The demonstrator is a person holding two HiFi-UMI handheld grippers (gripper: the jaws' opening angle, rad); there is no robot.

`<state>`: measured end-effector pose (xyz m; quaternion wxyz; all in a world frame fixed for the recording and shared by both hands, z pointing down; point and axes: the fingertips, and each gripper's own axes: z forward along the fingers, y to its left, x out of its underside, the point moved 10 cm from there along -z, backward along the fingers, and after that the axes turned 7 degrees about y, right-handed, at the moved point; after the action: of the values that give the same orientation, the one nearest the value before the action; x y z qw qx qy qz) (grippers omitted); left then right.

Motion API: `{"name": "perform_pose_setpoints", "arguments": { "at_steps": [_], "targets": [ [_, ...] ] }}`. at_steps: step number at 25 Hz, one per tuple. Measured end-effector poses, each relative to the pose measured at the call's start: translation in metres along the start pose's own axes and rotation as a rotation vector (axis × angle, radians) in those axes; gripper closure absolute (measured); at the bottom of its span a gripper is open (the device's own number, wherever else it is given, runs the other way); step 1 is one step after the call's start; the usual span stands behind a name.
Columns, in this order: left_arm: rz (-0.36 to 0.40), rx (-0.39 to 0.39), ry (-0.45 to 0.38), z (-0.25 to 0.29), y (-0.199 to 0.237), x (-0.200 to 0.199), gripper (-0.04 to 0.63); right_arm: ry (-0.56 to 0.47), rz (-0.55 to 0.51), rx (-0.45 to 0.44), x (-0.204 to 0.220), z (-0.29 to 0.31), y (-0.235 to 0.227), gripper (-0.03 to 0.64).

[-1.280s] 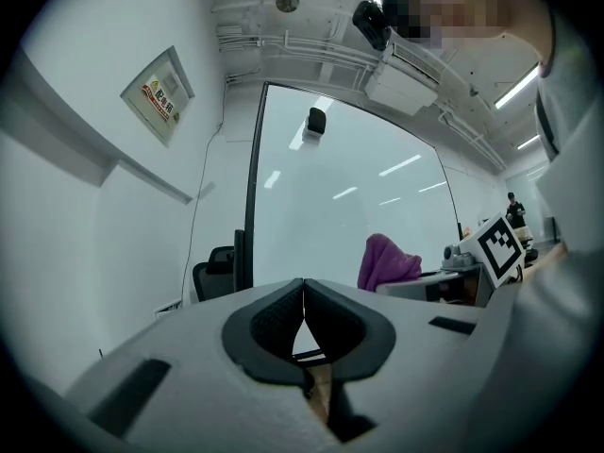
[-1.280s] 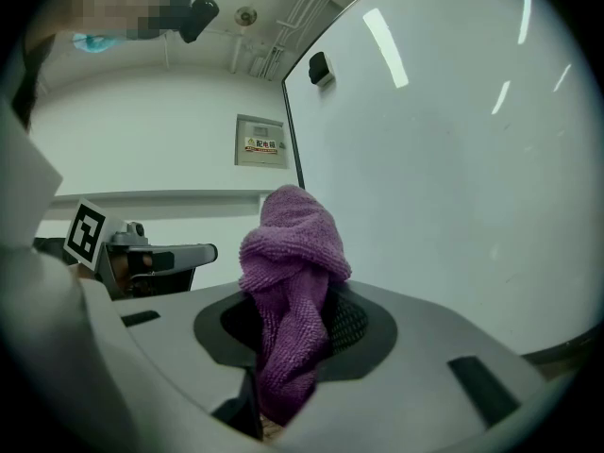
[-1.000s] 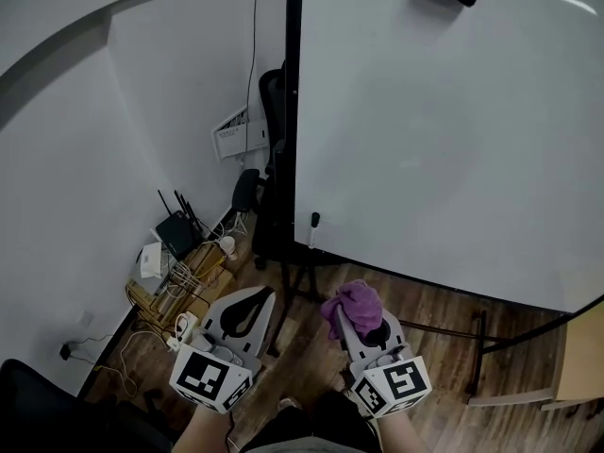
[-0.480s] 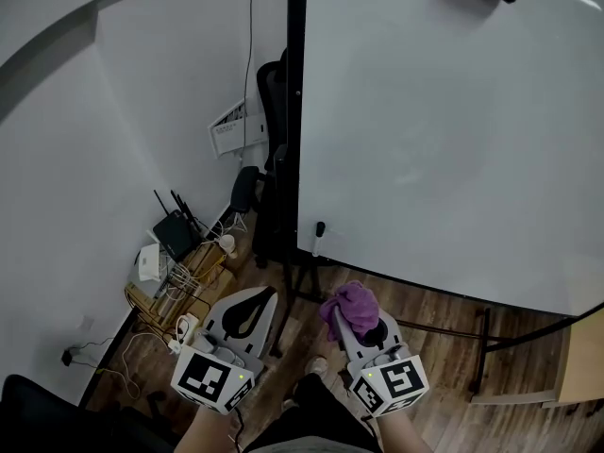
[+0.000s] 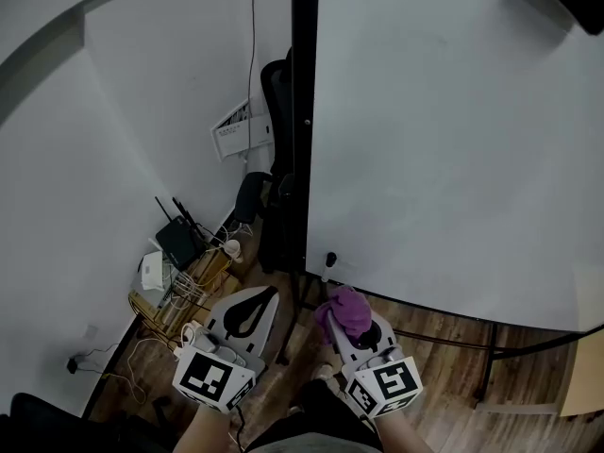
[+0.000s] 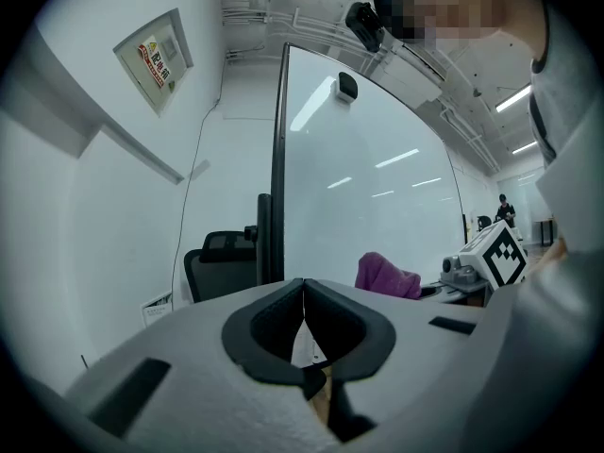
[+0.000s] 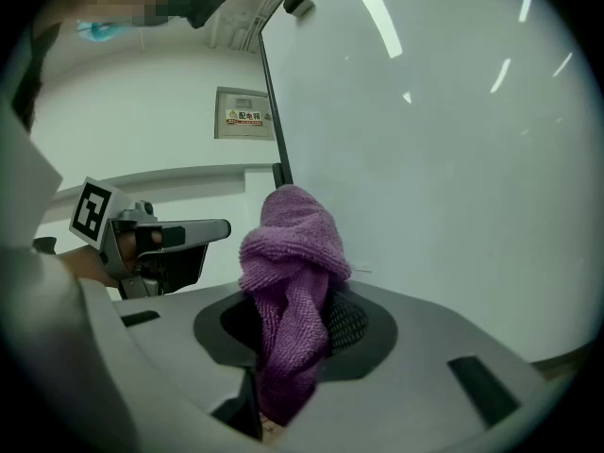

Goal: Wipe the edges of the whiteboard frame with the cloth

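Observation:
A large whiteboard (image 5: 444, 140) stands ahead, its black left frame edge (image 5: 303, 111) running top to bottom and its bottom edge (image 5: 444, 310) curving right. A bunched purple cloth (image 5: 343, 311) is pinched in my right gripper (image 5: 336, 321), low in the head view just below the board's lower left corner. In the right gripper view the cloth (image 7: 291, 281) rises from the jaws in front of the board (image 7: 434, 159). My left gripper (image 5: 243, 311) is beside it, jaws together with nothing held; in the left gripper view (image 6: 303, 321) it faces the frame edge (image 6: 278, 168).
A black office chair (image 5: 274, 196) stands behind the board's left edge. On the wooden floor at the left lie a router (image 5: 178, 238), cables and boxes (image 5: 179, 281). A marker (image 5: 329, 262) rests at the board's lower left corner. The board's stand legs (image 5: 491, 357) cross the floor.
The view has shifted toward the whiteboard, whose left frame edge now looms larger. Both grippers stay low, the right one with the cloth a little nearer the board's corner.

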<state>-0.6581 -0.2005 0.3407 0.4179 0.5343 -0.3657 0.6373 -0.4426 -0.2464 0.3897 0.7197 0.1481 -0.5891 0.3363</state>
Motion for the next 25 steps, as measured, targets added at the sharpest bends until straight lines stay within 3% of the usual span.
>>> {"name": "perform_pose_setpoints", "arguments": {
  "at_steps": [8, 13, 25],
  "targets": [
    [0.002, -0.006, 0.010, 0.028, 0.020, -0.003, 0.578, 0.033, -0.025, -0.056, -0.002, 0.030, -0.006, 0.502],
    [0.003, 0.035, 0.017, 0.037, 0.028, -0.002, 0.578, 0.058, -0.017, -0.047, 0.006, 0.044, -0.004, 0.503],
    [0.025, 0.208, 0.057, 0.035, 0.067, 0.009, 0.578, 0.089, 0.041, 0.141, 0.039, 0.072, 0.024, 0.494]
  ]
}}
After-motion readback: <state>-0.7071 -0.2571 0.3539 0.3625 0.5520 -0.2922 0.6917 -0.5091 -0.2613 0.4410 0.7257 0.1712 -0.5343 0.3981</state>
